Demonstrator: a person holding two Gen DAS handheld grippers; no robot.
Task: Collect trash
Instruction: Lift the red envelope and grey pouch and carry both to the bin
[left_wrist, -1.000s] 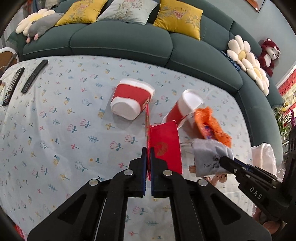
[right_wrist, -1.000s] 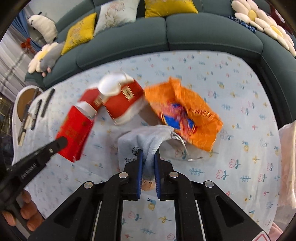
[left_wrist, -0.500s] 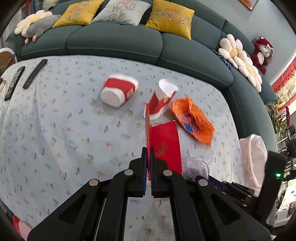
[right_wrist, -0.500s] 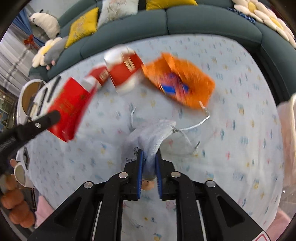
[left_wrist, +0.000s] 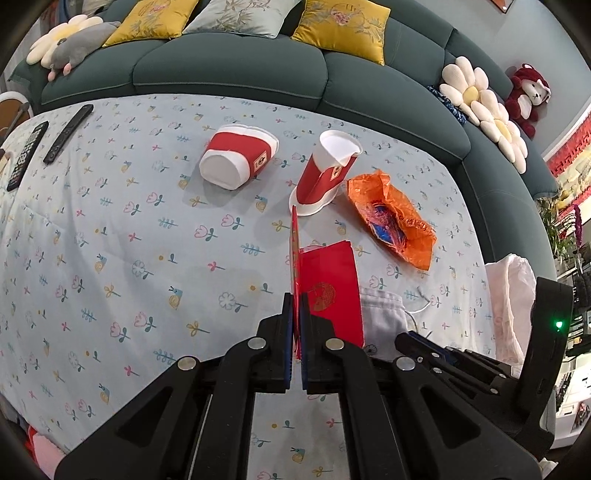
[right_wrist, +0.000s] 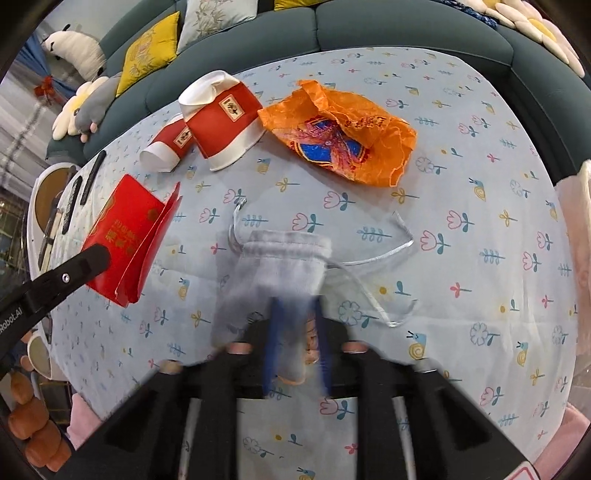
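Right wrist view: nearest, the right gripper (right_wrist: 297, 314) is smeared by motion. Its jaws have just been closing, with the low end of the grey drawstring pouch (right_wrist: 280, 266) between them, and they seem to pinch only that end. The rest of the pouch lies on the tablecloth (right_wrist: 480, 258). With so little cloth in the grip, the pouch could slide out on a lift. Its loose cord (right_wrist: 402, 240) trails right and might drag or catch.

To the left, the left gripper (left_wrist: 295, 299) is clamped narrow on one flap of the red paper packet (left_wrist: 332, 288), whose open body hangs free and could tear or swing.

Farther off, an orange wrapper (right_wrist: 343, 129) and two tipped red paper cups (right_wrist: 221, 118) wait uncollected.

The blur hides where the pads touch. A pale pink bag (left_wrist: 509, 295) at the right edge is cut off, so I cannot tell whether it is the trash bag.
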